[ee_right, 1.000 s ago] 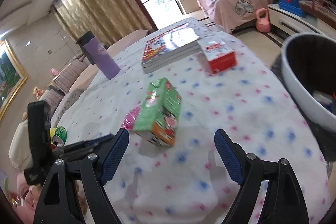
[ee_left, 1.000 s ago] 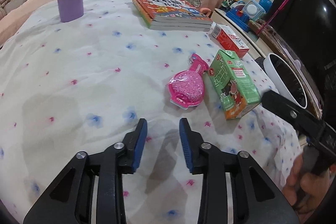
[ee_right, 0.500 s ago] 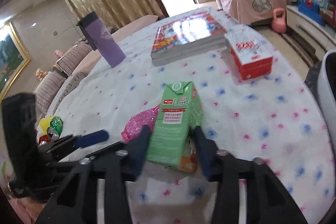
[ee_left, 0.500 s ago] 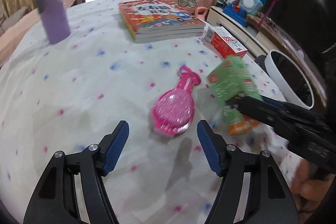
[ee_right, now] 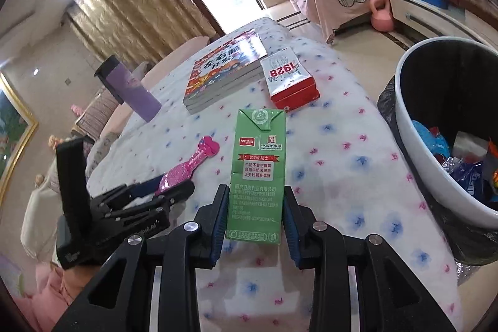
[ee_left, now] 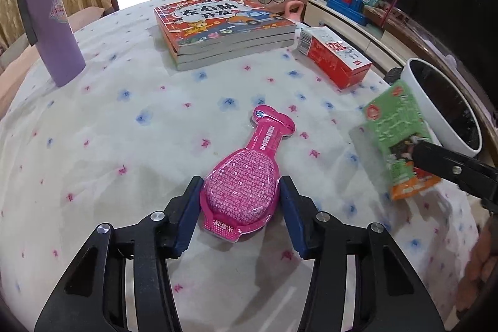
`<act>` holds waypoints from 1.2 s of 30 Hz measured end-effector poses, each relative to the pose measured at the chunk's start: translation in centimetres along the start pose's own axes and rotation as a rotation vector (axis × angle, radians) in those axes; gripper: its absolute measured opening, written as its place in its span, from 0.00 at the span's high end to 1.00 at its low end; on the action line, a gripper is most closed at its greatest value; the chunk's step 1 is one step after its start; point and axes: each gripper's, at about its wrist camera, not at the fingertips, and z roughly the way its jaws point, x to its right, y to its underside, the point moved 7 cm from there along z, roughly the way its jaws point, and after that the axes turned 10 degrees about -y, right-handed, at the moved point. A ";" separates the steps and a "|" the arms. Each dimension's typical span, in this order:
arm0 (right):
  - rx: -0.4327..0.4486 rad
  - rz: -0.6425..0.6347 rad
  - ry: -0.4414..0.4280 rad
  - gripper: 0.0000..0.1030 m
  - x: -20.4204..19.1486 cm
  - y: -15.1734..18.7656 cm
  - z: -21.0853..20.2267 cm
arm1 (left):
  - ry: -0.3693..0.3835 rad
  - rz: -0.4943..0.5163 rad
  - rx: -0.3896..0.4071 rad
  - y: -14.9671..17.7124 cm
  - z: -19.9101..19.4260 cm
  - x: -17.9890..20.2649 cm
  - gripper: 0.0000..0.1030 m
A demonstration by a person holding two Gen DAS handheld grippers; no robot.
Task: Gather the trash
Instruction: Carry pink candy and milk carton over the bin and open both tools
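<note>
Far left on the table (ee_left: 93, 145): purple tumbler (ee_left: 56, 33) with black lid, upright. Table covered by white cloth with small blue and pink marks.

Center far: stack of books (ee_left: 224, 27) with red cover, lying flat. Just right of it, red and white box (ee_left: 334, 56), flat, close to the stack but apart from it.

Center near: pink packet (ee_left: 246, 176), bottle-shaped blister pack, flat on the cloth, neck pointing away. Left gripper (ee_left: 239, 198) straddles its wide end, one blue pad on each side. Jaws closing; left pad looks at the packet's edge, right pad shows a thin gap, so no firm grasp visible. Packet rests on the table.

Right: green milk carton (ee_right: 256, 173), clamped on both sides near its lower end by the right gripper (ee_right: 253, 220); pads press on its side faces. Jaws easing slightly apart, though contact is plain in the right wrist view. In the left wrist view the carton is blurred and sits by the table's right edge, near the bin rim; cannot tell whether it is off the cloth.

Far right, beside the table: white trash bin (ee_right: 414, 126) with black liner, wrappers and bags inside. Part of a hand shows at the lower right of the left wrist view.
</note>
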 end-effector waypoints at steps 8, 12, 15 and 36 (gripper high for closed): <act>-0.019 -0.025 0.016 0.57 -0.3 -0.2 1.4 | 0.077 -0.075 -0.016 1.2 -1.8 0.8 0.53; -0.018 -0.070 0.053 0.67 -0.9 -0.1 0.7 | 0.120 -0.097 -0.005 1.7 -3.3 1.9 0.53; -0.003 -0.074 0.037 0.68 -1.0 0.0 -0.4 | 0.141 -0.093 0.015 1.5 -4.5 3.0 0.53; 0.183 0.055 0.056 0.68 4.4 1.8 -11.4 | 0.253 0.007 0.113 -0.8 -9.9 11.7 0.53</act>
